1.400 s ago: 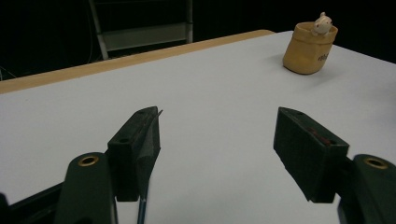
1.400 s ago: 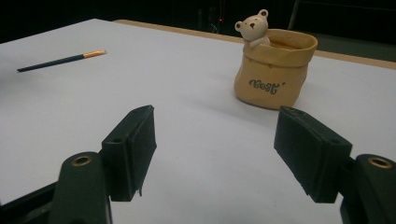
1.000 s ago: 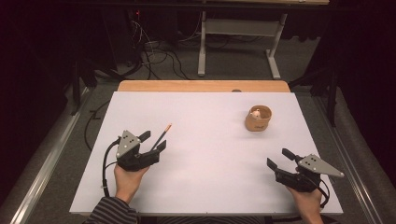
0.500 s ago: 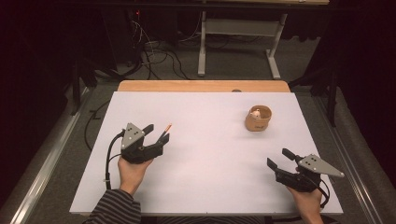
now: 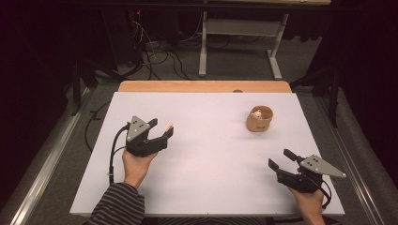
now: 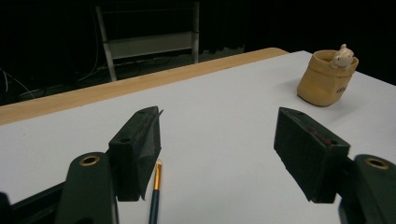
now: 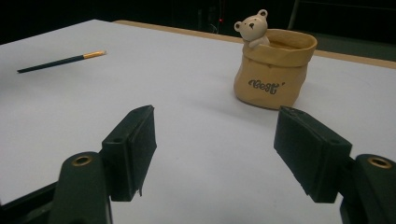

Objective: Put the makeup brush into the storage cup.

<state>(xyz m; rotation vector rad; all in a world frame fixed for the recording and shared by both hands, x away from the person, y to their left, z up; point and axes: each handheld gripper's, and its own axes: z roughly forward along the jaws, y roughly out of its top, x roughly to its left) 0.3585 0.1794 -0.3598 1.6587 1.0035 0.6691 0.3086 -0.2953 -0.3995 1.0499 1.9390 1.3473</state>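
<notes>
Pencil (image 6: 155, 193) lies flat on the table (image 5: 206, 154), just under our left gripper (image 5: 157, 132), by its left jaw. Both grippers stand released, empty; the right one (image 5: 280, 158) waits at 5 o'clock (pot (image 5: 259, 119) at 2). We should centre the shaft between the jaws, then descend squarely.

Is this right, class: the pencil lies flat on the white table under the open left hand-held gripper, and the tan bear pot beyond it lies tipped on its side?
One thing is wrong: the bear pot stands upright, opening upward, as the right gripper view shows. The rest holds: the pencil lies flat on the white table, under the open left hand-held gripper.
</notes>
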